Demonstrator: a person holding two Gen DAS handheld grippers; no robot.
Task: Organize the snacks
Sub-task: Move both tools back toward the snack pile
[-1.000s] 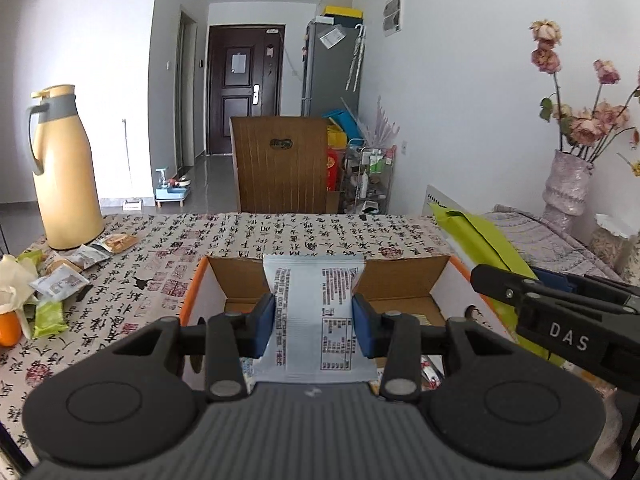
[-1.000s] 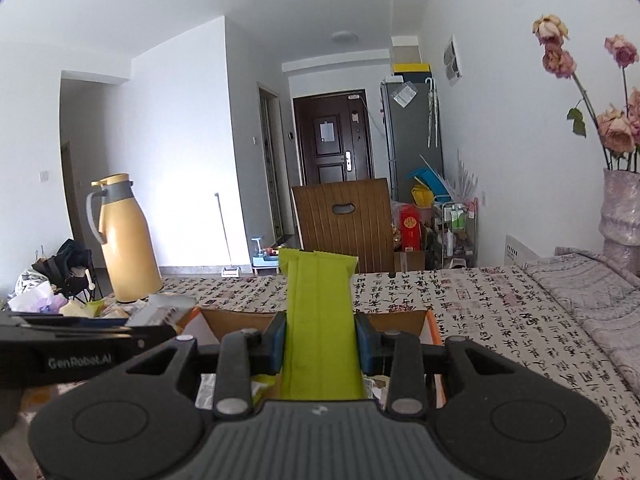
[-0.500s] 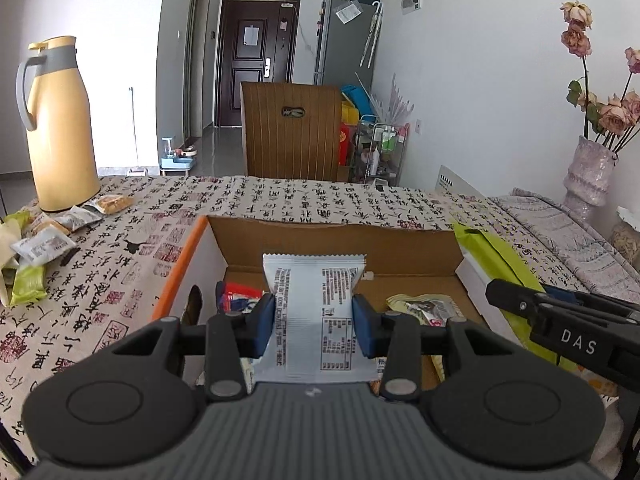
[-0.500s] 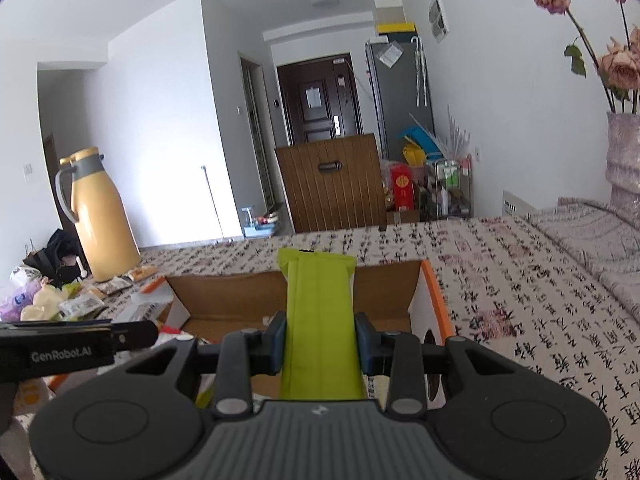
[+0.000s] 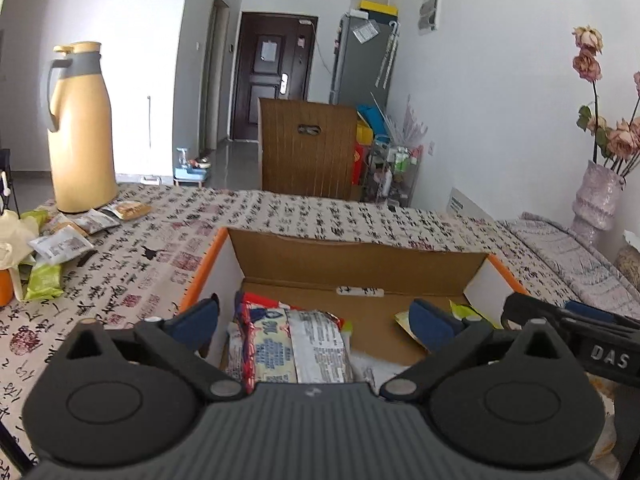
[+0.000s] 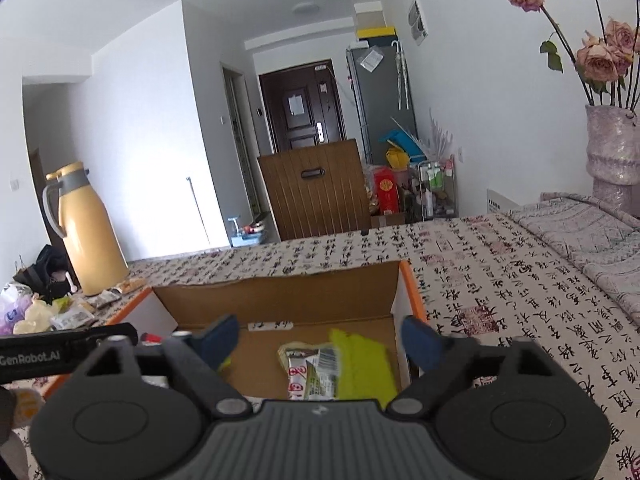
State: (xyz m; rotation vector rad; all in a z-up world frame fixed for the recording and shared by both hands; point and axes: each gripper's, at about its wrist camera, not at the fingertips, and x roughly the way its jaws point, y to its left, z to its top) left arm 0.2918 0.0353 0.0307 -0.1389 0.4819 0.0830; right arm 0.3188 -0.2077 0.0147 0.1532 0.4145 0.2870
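1. A long table [image 5: 304, 216] under a cloth printed with black and red characters fills the foreground of a bright room; a dark door, a grey fridge and a wooden chair stand beyond it, and a vase of dried roses [image 6: 612, 148] sits at the right.
2. An open cardboard box [image 5: 360, 256] with orange edges rests on the cloth just in front of both grippers.
3. The left gripper [image 5: 316, 320] hangs over the left part of the box; its jaws have just been opening and now stand wide, with nothing pinched between them.
4. Below it a white and blue packet [image 5: 292, 348] lies on the box floor on top of a red-edged wrapper.
5. The right gripper [image 6: 320, 338] hovers over the right part of the box; its jaws have likewise just been opening, and nothing is clamped.
6. Under it a green packet [image 6: 366, 364] lies in the box, blurred, beside a white packet with red print [image 6: 308, 376].
7. So several snacks are already in the box, which looks partly filled.
8. Still to do: a loose heap of snacks [image 5: 60, 240] remains on the cloth at the far left, near the yellow thermos [image 5: 80, 132].
9. I judge the job to be underway but not finished; the exact count left is hard to tell.
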